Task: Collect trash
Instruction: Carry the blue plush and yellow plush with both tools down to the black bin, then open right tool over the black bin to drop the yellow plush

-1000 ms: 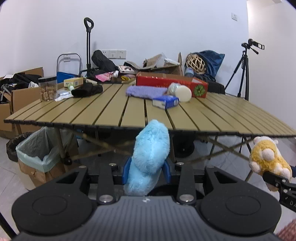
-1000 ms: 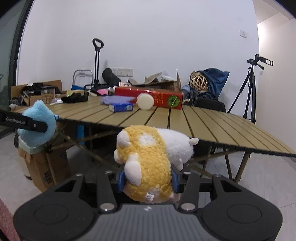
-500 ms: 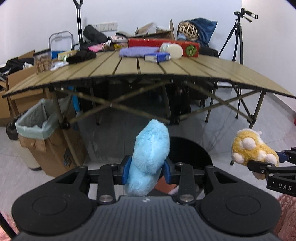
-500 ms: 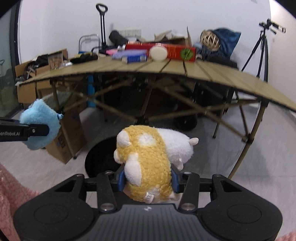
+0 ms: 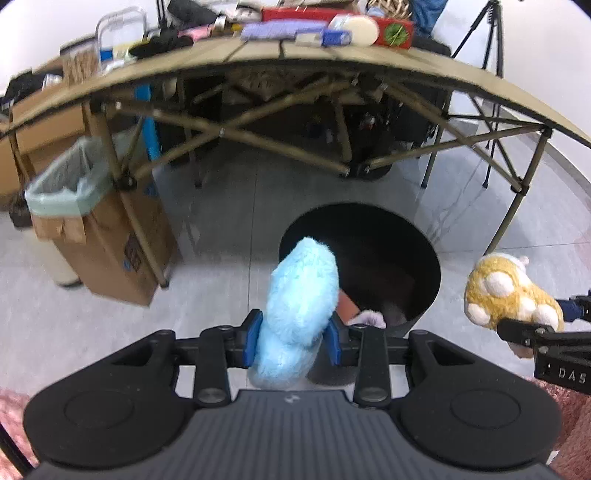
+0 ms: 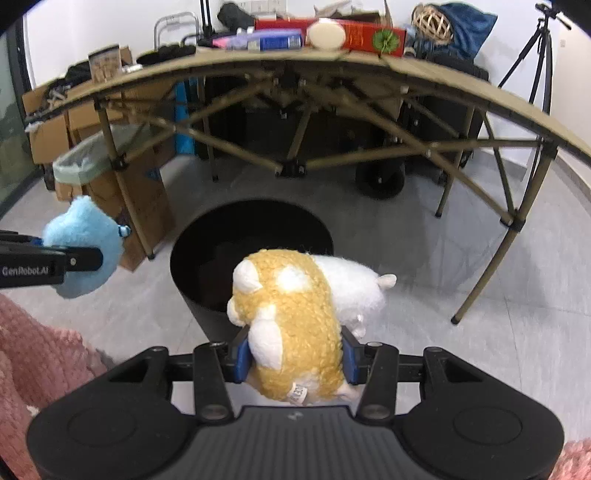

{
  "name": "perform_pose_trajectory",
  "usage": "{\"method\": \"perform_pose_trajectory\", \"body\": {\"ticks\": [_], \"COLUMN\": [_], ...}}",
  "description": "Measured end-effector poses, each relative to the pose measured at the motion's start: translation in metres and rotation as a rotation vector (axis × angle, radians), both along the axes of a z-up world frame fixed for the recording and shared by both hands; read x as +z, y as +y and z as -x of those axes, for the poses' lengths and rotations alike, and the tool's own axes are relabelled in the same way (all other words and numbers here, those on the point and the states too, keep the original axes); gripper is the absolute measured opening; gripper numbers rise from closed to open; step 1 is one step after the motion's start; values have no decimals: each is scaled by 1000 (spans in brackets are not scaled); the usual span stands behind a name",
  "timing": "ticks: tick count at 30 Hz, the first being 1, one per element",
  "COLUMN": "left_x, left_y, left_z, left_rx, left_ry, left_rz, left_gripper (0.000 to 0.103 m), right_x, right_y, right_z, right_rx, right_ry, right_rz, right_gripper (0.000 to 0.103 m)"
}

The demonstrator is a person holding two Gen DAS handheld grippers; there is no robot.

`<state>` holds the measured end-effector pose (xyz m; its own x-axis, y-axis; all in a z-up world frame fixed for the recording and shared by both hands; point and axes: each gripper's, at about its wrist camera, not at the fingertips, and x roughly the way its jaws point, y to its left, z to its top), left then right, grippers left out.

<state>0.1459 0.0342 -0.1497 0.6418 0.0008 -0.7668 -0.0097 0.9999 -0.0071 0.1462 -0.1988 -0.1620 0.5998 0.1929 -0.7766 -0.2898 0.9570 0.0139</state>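
Toys hang over the black bin (image 5: 424,258): left claw (image 5: 293,338) pinches a blue plush (image 5: 301,295), right claw (image 6: 293,352) a yellow plush (image 6: 291,314). Blue sits near the rim, so letting go now might drop it onto the floor.

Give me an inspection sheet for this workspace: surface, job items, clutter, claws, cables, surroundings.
Surface: grey tiled floor; slatted folding table behind it.
Job's things: blue plush and yellow-and-white plush, both near the open black bin; pink things lie inside the bin.
Clutter: red box, blue box, white round thing and a jar on the table.
Claws: left claw shut on the blue plush; right claw shut on the yellow-and-white plush.
Cables: nothing seen.
Surroundings: lined cardboard bin, tripod, white wall, pink rug.
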Motion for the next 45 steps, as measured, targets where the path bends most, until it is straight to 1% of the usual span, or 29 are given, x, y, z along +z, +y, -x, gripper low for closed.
{"method": "perform_pose_trajectory", "body": {"ticks": [3, 9, 13, 17, 24, 27, 31, 37, 45], "left_x": [-8, -14, -19, -20, -22, -23, -24, -28, -29], "left_y": [4, 7, 4, -1, -6, -6, -4, 4, 8], "left_z": [-4, -15, -23, -30, -40, -45, -51, -61, -73], "left_rx": [15, 26, 22, 13, -1, 3, 15, 45, 60], "left_ry": [37, 63, 81, 70, 67, 59, 62, 69, 66], "left_rz": [8, 8, 5, -11, -20, -30, -32, -40, -26], "left_gripper": [36, 36, 36, 36, 36, 36, 36, 36, 36], "right_x": [-7, -20, -27, -26, -19, -18, -23, -38, -60], "right_y": [-1, -2, -7, -6, 10, 18, 30, 47, 66], "right_z": [-5, -14, -21, -28, -48, -60, -80, -101, -129], "right_rx": [-9, -30, -49, -42, 24, 54, 88, 130, 143], "right_ry": [37, 89, 114, 96, 16, -2, 6, 23, 51], "right_rz": [5, 30, 23, 11, 6, -2, -15, -23, -43], "right_gripper": [45, 45, 45, 45, 45, 45, 45, 45, 46]}}
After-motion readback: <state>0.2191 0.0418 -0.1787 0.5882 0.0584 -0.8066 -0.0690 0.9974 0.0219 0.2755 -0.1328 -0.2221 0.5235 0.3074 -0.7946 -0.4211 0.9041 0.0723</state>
